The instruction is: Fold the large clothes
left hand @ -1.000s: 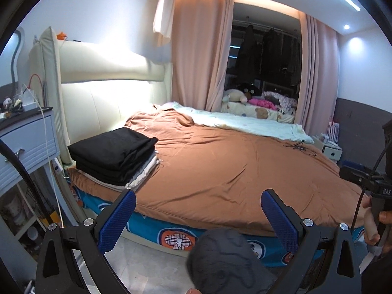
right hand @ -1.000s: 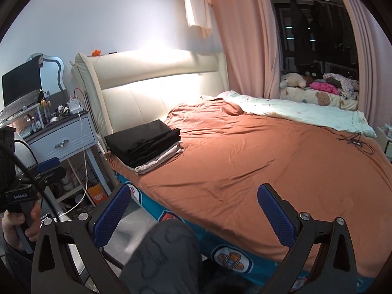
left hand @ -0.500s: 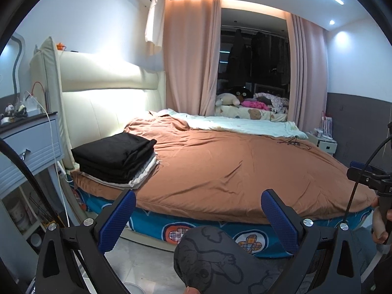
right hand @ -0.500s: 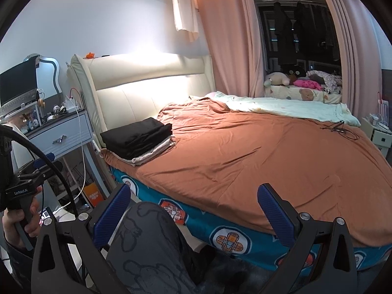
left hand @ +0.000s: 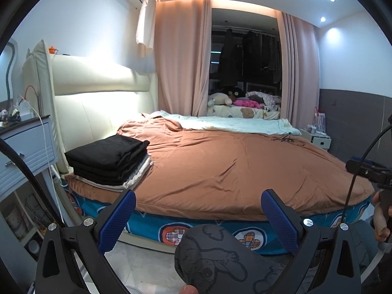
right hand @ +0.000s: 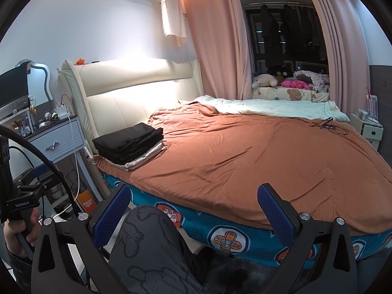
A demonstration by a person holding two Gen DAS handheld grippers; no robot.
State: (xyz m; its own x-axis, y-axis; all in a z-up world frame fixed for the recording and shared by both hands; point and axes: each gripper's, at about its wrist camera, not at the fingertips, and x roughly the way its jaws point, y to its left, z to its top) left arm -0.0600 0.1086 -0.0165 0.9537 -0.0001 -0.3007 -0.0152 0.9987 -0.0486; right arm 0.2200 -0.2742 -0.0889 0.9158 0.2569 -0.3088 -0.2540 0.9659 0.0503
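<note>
A stack of folded clothes, black on top and pale at the bottom [left hand: 109, 163], lies at the near left corner of the bed by the headboard; it also shows in the right wrist view [right hand: 129, 147]. My left gripper [left hand: 197, 216] is open and empty, held low in front of the bed's near edge. My right gripper [right hand: 193, 212] is open and empty, also low in front of the bed. Both are well short of the stack. My knee in grey patterned trousers [left hand: 215, 254] shows between the fingers.
The bed has a brown cover [left hand: 232, 169] and a pale blue blanket [left hand: 235, 125] at the far side. A cable [left hand: 286, 139] lies on the cover. A grey nightstand [right hand: 58, 139] stands left, a white one [left hand: 318, 139] far right. Pink curtains hang behind.
Both grippers have drawn back and sunk lower, so the bed's side panel and my knee show more. Both stayed open and empty. The stack has not moved.
</note>
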